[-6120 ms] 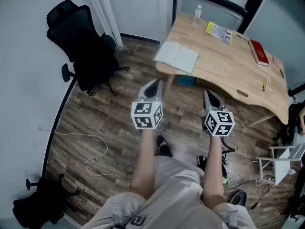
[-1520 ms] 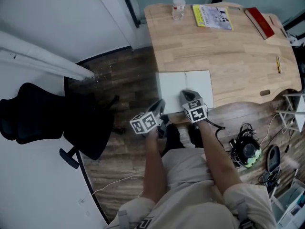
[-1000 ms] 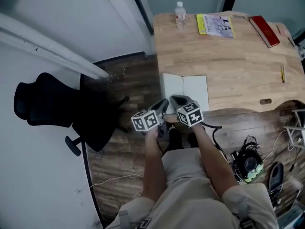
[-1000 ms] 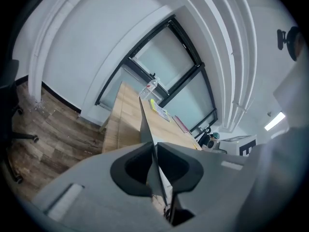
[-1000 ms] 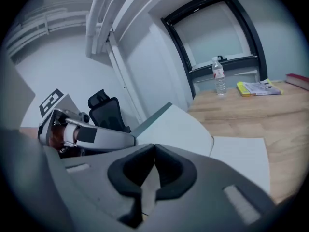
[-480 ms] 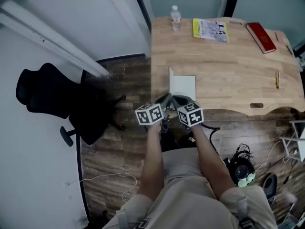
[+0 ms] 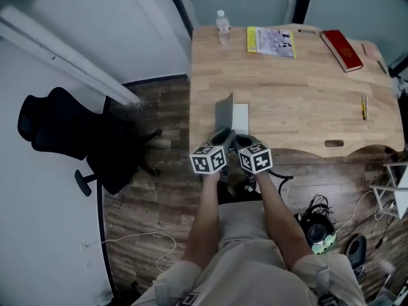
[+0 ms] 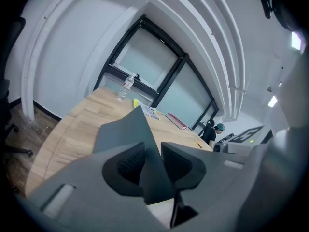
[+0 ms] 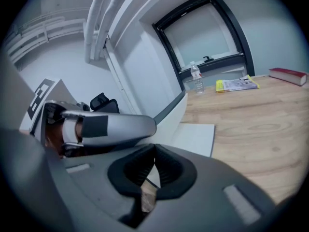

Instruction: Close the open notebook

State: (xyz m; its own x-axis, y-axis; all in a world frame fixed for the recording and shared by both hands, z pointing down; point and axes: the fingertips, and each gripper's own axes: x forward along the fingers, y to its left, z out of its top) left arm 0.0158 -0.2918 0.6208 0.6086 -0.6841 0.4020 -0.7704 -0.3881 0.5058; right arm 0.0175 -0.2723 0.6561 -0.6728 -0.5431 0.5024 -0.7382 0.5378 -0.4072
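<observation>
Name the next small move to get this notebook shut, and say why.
Probably nudge the raised cover rightward with the left gripper until it drops onto the white page. The cover stands nearly upright between its fingers, which have just been opening, so nothing pinches it and it might fall back.

My desk (image 7: 299, 88) carries a half-closed notebook (image 7: 233, 115) at its near edge; a bottle (image 7: 222, 25), yellow booklet (image 7: 271, 41) and red book (image 7: 341, 42) line its far edge.

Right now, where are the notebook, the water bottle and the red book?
notebook (image 7: 224, 115), head view, on its raised grey cover
water bottle (image 7: 222, 23), head view, on its clear body
red book (image 7: 342, 42), head view, middle of its cover
</observation>
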